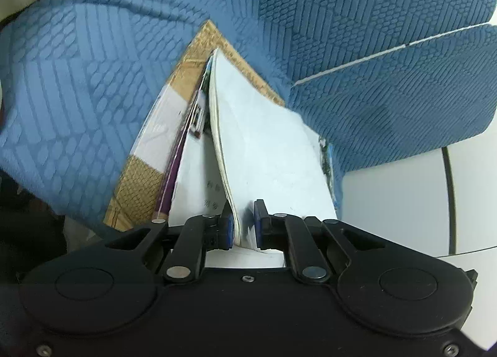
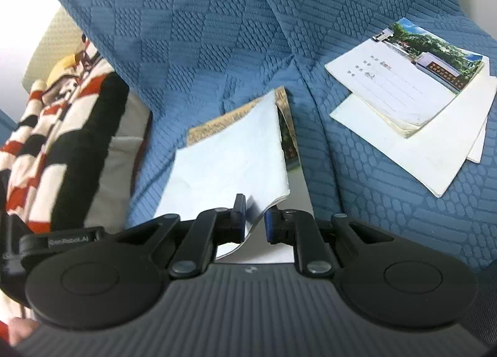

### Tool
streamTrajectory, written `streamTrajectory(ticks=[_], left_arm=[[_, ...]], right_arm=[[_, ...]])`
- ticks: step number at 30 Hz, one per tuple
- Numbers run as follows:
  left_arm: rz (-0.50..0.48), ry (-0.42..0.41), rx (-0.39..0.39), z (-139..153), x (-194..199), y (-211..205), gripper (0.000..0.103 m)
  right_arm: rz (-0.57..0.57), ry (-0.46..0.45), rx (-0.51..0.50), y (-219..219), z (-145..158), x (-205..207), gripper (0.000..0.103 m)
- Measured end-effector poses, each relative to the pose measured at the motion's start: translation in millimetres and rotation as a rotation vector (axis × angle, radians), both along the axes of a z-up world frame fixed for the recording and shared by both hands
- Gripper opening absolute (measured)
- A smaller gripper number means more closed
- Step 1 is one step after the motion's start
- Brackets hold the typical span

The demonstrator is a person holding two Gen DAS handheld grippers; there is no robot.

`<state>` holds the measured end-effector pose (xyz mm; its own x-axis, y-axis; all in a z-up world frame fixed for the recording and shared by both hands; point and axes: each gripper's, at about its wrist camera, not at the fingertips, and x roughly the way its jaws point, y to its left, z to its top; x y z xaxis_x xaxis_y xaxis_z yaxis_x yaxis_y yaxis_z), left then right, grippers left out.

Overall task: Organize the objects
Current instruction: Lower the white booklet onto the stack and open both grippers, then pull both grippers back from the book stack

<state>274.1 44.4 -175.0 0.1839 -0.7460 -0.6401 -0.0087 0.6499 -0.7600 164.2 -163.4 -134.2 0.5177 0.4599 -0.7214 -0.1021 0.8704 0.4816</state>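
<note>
In the left wrist view my left gripper (image 1: 243, 223) is shut on the near edge of a thin white booklet (image 1: 267, 152), lifted over the blue sofa. Under it lie a purple-edged magazine (image 1: 174, 183) and a tan woven-pattern book (image 1: 136, 189). In the right wrist view my right gripper (image 2: 254, 220) is shut on the curled corner of a white booklet (image 2: 230, 164), which lies over a tan-edged book (image 2: 217, 122). A stack of white papers with a photo-covered notebook (image 2: 413, 87) lies on the seat to the right.
The blue textured sofa cover (image 2: 217, 31) fills both views. A red, white and black striped cloth (image 2: 52, 127) lies at the left on a beige cushion. White floor tiles (image 1: 403, 201) show at the right of the left wrist view.
</note>
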Motion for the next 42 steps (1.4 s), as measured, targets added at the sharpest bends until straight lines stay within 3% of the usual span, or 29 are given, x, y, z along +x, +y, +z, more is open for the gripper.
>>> streamTrajectory(ticks=[8, 17, 19, 20, 22, 24, 26, 33, 39, 42], left_arm=[[-0.015, -0.007, 0.053, -8.1, -6.8, -5.6, 0.01], [-0.033, -0.042, 0.085, 4.6, -8.4, -6.4, 0.012], [-0.045, -0.065, 0.105, 12.7, -10.9, -6.4, 0.028], [-0.046, -0.08, 0.115, 17.7, -13.0, -6.0, 0.042], [-0.05, -0.118, 0.129, 28.1, -15.9, -8.2, 0.044], [-0.055, -0.148, 0.149, 40.3, -20.6, -6.8, 0.053], [-0.062, -0.191, 0.165, 54.6, -25.6, -5.8, 0.059], [-0.077, -0.349, 0.186, 116.4, -49.4, -10.5, 0.081], [-0.114, -0.479, 0.191, 171.2, -76.9, -21.8, 0.094], [-0.138, -0.534, 0.185, 191.8, -91.4, -27.4, 0.1]], right_arm=[[0.044, 0.011, -0.075, 8.8, -15.9, -5.7, 0.017], [0.06, 0.02, -0.076, 9.1, -14.0, -7.8, 0.018], [0.067, 0.022, -0.078, 9.2, -10.9, -8.6, 0.027], [0.071, 0.022, -0.085, 9.5, -9.0, -8.9, 0.031], [0.076, 0.025, -0.096, 9.0, -4.3, -10.4, 0.057], [0.09, 0.016, -0.088, 7.5, 1.9, -13.8, 0.072], [0.105, -0.002, -0.085, 5.4, 10.1, -18.2, 0.08], [0.095, -0.1, -0.125, -6.6, 54.7, -34.7, 0.084], [0.077, -0.217, -0.139, -22.1, 103.2, -53.4, 0.097], [0.07, -0.266, -0.132, -31.6, 125.0, -65.5, 0.097]])
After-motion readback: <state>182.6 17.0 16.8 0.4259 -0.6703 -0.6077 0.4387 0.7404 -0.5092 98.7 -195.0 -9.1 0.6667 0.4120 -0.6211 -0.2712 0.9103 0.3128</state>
